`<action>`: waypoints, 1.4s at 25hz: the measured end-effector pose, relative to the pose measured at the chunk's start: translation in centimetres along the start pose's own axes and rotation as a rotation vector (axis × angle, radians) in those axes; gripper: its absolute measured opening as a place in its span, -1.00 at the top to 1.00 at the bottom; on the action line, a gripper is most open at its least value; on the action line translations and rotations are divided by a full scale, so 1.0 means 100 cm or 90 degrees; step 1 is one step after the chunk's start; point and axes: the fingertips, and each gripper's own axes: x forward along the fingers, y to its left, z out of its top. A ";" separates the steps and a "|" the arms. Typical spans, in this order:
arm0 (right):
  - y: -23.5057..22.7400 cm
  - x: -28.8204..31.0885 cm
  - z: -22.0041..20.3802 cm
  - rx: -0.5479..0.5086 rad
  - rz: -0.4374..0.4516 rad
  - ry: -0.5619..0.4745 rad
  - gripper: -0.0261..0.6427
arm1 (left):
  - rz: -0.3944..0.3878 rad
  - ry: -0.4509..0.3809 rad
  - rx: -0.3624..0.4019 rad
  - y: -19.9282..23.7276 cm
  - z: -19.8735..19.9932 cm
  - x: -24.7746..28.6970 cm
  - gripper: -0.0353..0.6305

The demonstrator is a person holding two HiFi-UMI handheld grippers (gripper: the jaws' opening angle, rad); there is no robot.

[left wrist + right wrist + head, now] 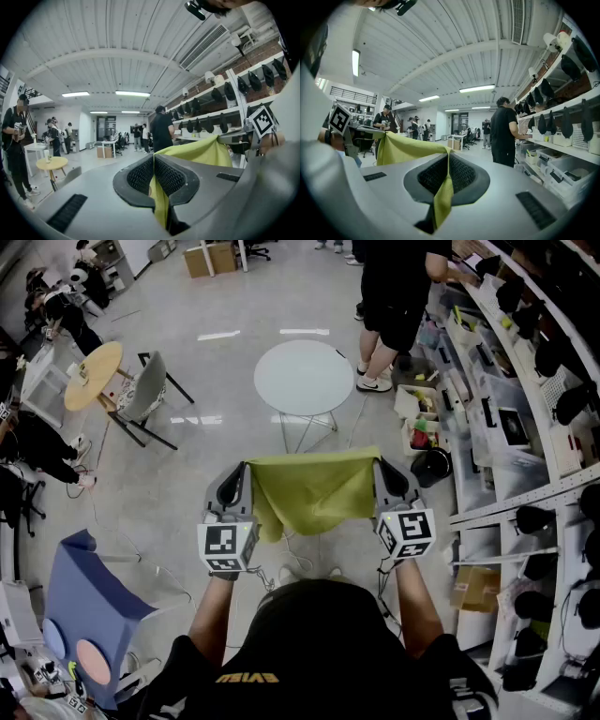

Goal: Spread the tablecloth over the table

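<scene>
A yellow-green tablecloth (314,488) hangs stretched between my two grippers, held up in the air in front of me. My left gripper (244,468) is shut on its left top corner, and the cloth (161,197) runs down between the black ribbed pads (140,176). My right gripper (378,463) is shut on the right top corner, with cloth (443,199) pinched between its pads (461,174). The small round white table (304,377) stands on the floor ahead, beyond the cloth and apart from it.
A person in black (398,296) stands at the shelves (525,381) along the right, close to the table's far right side. A round wooden table (93,375) with a grey chair (143,392) is at the left. A blue chair (84,615) stands near my left.
</scene>
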 end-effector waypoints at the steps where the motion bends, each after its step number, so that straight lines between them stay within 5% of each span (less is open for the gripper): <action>1: 0.000 0.000 0.000 -0.003 0.002 -0.001 0.90 | 0.002 0.000 -0.002 0.000 0.000 0.000 0.83; 35: 0.026 -0.001 0.024 -0.051 0.010 -0.039 0.90 | 0.011 -0.028 0.035 0.021 0.010 -0.027 0.83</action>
